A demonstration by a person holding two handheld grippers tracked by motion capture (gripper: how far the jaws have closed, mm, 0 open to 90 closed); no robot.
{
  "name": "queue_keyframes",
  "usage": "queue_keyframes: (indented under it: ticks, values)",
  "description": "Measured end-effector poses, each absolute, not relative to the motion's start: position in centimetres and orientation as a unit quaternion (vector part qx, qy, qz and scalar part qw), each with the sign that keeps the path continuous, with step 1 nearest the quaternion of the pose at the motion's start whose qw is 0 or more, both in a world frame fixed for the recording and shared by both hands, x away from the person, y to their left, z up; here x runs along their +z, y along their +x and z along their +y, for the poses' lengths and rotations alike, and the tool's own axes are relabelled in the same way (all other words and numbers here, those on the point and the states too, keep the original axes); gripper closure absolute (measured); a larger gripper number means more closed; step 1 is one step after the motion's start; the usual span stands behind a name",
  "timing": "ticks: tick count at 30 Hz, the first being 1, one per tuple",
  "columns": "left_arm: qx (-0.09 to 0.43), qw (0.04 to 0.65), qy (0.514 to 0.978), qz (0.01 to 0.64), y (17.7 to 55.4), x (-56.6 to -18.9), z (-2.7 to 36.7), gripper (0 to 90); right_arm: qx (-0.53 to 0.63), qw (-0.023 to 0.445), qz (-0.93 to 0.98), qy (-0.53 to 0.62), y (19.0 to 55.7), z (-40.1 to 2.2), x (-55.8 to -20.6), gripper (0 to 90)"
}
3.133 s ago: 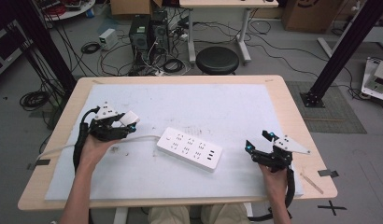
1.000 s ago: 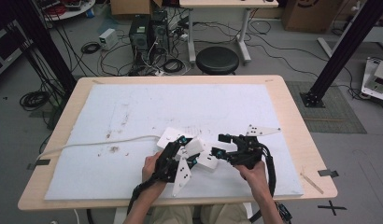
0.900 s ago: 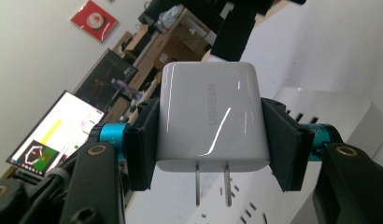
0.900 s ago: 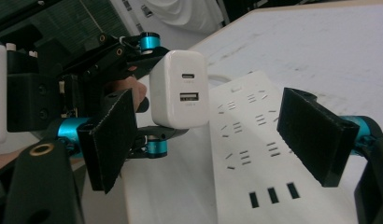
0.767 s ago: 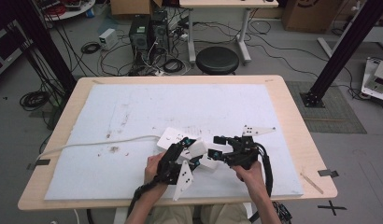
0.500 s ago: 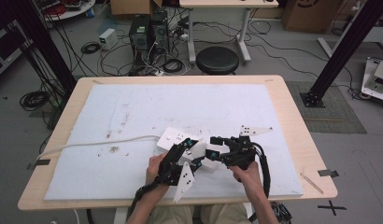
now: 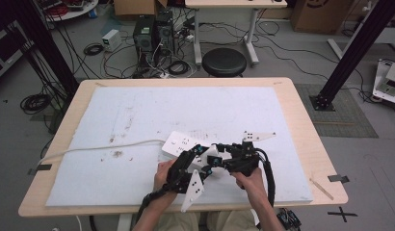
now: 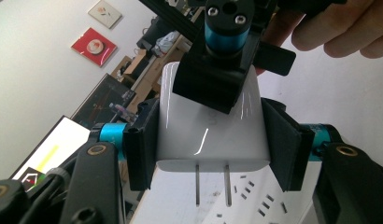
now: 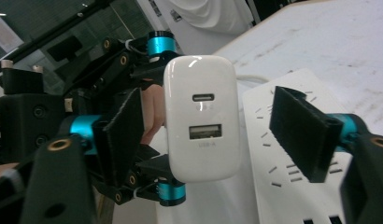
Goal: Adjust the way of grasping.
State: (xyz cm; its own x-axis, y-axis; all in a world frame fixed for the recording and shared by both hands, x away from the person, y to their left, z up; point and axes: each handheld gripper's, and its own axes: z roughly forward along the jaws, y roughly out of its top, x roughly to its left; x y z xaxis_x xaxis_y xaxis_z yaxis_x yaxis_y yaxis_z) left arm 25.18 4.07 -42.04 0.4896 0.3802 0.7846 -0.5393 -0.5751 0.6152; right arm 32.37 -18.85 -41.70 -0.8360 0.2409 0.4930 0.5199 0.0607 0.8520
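Holding a white charger in my left claw above the power strip on the desk.
My left claw's pads press the charger's two sides, prongs pointing down toward the strip's sockets. My right claw has just been closing around the charger's port end; one pad is just beside it, the other stands apart, nothing gripped.

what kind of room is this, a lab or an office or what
Most likely a robotics or electronics lab. Loose cables and computer towers sit on the floor behind the table, and black frame posts stand around it. On the table, two handheld grippers handle a white charger over a power strip.
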Motion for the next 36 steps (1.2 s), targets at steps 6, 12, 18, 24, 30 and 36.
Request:
queue_keyframes:
  ticks: [6, 12, 18, 24, 30, 36]
  values:
    - [0.5, 0.458, 0.733, -0.06, 25.09, -41.96, 3.81, 42.4, -0.636, 0.114, -0.717, -0.263, 32.33, -18.83, -41.77, 31.3]
    - [0.501, 0.458, 0.731, -0.064, 25.02, -41.81, 3.66, 42.4, -0.646, 0.113, -0.711, -0.255, 32.19, -19.08, -41.85, 39.8]
    - [0.501, 0.459, 0.731, -0.064, 25.02, -41.76, 3.64, 42.3, -0.649, 0.117, -0.708, -0.254, 32.11, -19.3, -41.9, 43.6]
    - [0.5, 0.461, 0.73, -0.065, 25.04, -41.79, 3.55, 42.4, -0.651, 0.113, -0.707, -0.251, 32.02, -19.36, -42.0, 47.7]
    - [0.501, 0.458, 0.731, -0.065, 25.05, -41.78, 3.55, 42.4, -0.652, 0.115, -0.706, -0.252, 31.98, -19.35, -42.03, 50.7]
    - [0.499, 0.456, 0.734, -0.066, 25.05, -41.8, 3.51, 42.4, -0.652, 0.114, -0.708, -0.246, 31.88, -19.29, -42.0, 56.6]
